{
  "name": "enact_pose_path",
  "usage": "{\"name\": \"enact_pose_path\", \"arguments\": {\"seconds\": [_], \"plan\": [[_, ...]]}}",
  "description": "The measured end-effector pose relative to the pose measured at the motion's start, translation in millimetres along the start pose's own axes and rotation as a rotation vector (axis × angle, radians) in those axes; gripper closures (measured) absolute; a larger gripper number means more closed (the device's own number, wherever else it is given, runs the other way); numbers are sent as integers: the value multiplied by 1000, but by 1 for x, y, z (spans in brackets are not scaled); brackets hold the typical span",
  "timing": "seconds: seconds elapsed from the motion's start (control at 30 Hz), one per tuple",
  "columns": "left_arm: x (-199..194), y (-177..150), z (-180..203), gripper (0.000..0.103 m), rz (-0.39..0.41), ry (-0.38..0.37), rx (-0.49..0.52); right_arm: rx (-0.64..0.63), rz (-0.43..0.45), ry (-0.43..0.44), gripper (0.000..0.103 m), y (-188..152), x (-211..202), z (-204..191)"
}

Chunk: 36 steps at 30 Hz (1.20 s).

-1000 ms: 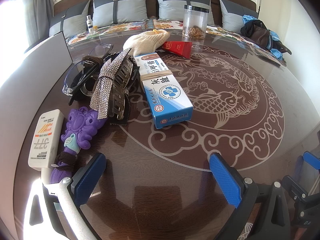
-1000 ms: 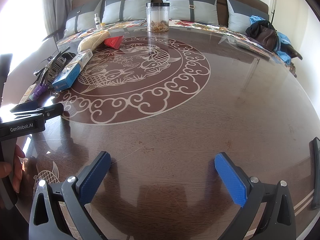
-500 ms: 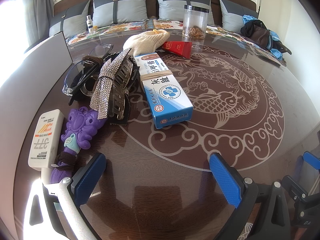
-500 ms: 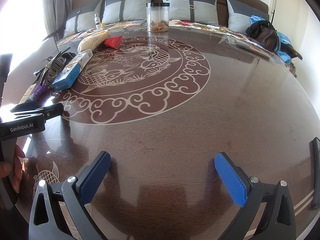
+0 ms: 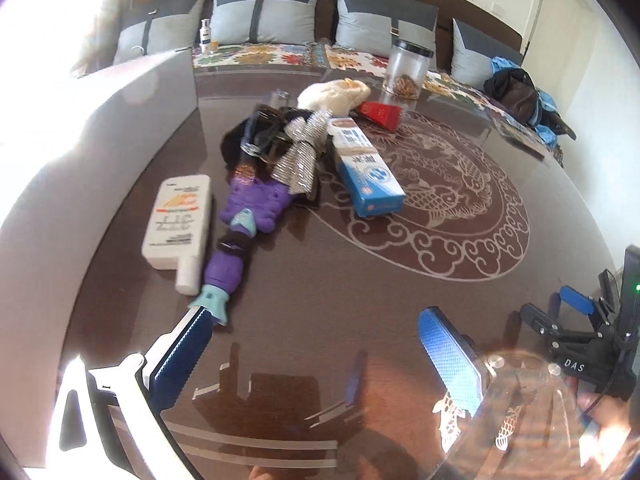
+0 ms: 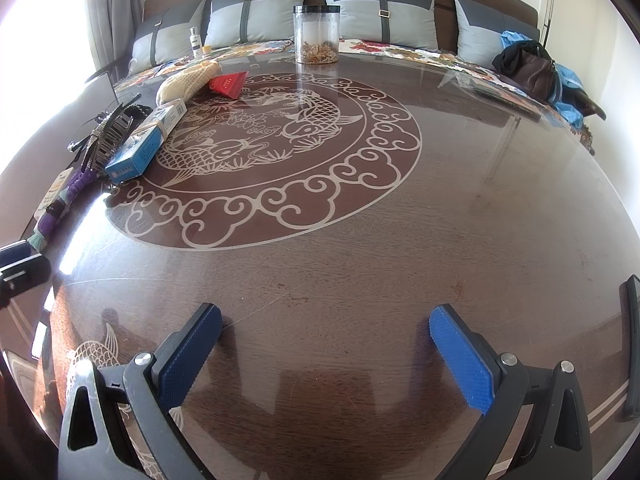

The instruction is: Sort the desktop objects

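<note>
The left gripper (image 5: 320, 340) stood wide open and held nothing, its left finger (image 5: 184, 350) just short of the teal end of the purple toy (image 5: 244, 220). A white bottle (image 5: 178, 216) lay beside the toy on its left. Beyond them lay a silver hair clip (image 5: 300, 152), a blue box (image 5: 366, 170), a cream pouch (image 5: 332, 94), a red packet (image 5: 378, 114) and a clear jar (image 5: 406, 72), grouped toward the table's left edge. The right gripper (image 6: 326, 346) was also wide open and empty above bare table (image 6: 440, 220). The centre and right of the table were unoccupied.
</note>
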State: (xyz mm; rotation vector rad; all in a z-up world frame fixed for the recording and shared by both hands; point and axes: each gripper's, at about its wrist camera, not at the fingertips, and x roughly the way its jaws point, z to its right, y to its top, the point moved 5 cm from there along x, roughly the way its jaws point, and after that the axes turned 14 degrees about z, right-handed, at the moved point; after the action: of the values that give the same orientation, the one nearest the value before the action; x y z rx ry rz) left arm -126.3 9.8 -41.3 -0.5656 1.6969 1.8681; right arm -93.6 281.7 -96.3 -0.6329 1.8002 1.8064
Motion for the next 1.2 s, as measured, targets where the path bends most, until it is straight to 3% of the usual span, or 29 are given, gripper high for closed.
{"name": "enact_pose_path", "arguments": {"seconds": [0.13, 0.37, 0.5, 0.7, 0.83, 0.93, 1.07, 1.2], "plan": [[19, 37, -35, 0, -13, 53, -40, 0, 0, 0, 0, 0, 0, 0], [57, 30, -70, 0, -117, 146, -22, 0, 0, 0, 0, 0, 0, 0], [58, 32, -87, 0, -70, 161, -94, -1, 0, 0, 0, 0, 0, 0], [80, 26, -113, 0, -77, 212, -245, -3, 0, -2, 0, 0, 0, 0], [83, 30, -111, 0, -33, 244, -261, -3, 0, -2, 0, 0, 0, 0], [81, 28, -108, 0, -28, 222, -242, -3, 0, -2, 0, 0, 0, 0], [70, 26, -97, 33, -28, 142, -231, -3, 0, -2, 0, 0, 0, -1], [57, 15, -91, 36, -46, 106, -234, -3, 0, -2, 0, 0, 0, 0]]}}
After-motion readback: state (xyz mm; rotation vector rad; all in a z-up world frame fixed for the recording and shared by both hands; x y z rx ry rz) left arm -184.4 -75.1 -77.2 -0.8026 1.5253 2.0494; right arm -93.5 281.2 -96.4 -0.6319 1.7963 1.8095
